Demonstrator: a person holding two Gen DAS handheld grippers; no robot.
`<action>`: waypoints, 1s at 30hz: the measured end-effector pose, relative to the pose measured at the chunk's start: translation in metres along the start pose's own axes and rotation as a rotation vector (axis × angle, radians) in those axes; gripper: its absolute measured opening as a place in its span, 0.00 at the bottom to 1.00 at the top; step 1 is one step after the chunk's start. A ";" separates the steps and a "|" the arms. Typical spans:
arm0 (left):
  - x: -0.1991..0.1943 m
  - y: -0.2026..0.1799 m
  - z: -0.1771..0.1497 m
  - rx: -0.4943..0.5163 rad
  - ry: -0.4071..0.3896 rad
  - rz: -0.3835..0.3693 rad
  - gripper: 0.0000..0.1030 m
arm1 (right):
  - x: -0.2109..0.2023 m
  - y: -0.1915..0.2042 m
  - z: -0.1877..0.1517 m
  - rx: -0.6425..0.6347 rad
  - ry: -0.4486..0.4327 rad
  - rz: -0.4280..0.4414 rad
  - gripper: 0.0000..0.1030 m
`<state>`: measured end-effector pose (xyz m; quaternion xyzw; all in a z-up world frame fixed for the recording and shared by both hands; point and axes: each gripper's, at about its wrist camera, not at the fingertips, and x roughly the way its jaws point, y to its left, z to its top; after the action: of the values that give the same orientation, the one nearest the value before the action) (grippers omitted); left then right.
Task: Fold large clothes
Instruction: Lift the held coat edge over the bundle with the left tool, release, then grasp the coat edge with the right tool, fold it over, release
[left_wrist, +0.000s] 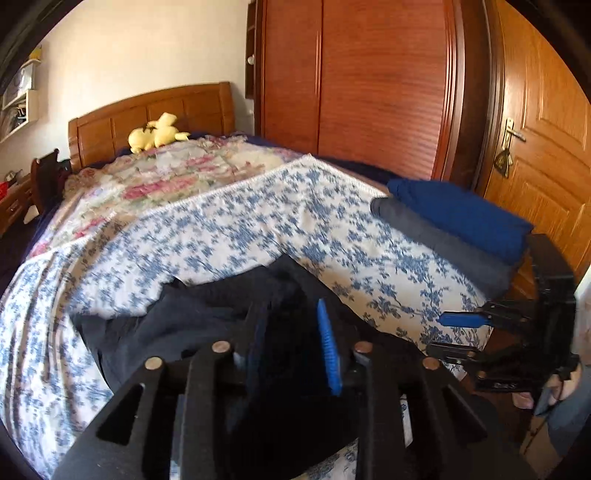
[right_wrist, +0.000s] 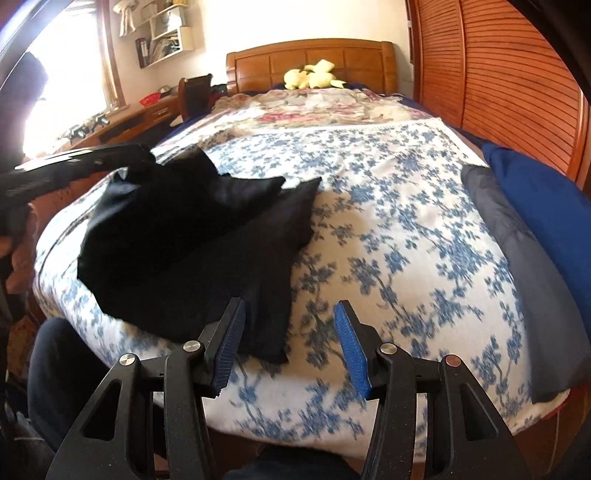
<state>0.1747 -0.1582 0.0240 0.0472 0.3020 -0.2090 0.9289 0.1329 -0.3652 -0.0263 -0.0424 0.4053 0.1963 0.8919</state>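
Your left gripper has its jaws slightly parted around the black garment; your right gripper gapes empty over the bed's open floral centre.

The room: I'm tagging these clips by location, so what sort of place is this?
A bedroom in a home, most likely: a bed with a wooden headboard, a slatted wooden wardrobe beside it, and a yellow plush toy by the headboard.

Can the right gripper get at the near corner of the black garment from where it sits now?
Probably yes. The right gripper is open and empty, and the black garment has its corner just beyond the left fingertip on the blue floral cover, nothing between.
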 end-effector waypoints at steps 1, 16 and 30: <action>-0.008 0.007 0.001 -0.005 -0.010 0.007 0.31 | 0.002 0.003 0.006 -0.003 -0.004 0.003 0.50; -0.078 0.157 -0.050 -0.157 -0.025 0.158 0.38 | 0.037 0.101 0.097 -0.161 -0.031 0.081 0.50; -0.101 0.227 -0.119 -0.246 -0.004 0.287 0.43 | 0.115 0.202 0.156 -0.347 0.057 0.206 0.54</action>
<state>0.1305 0.1096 -0.0232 -0.0246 0.3138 -0.0358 0.9485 0.2336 -0.1064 0.0093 -0.1594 0.3926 0.3520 0.8346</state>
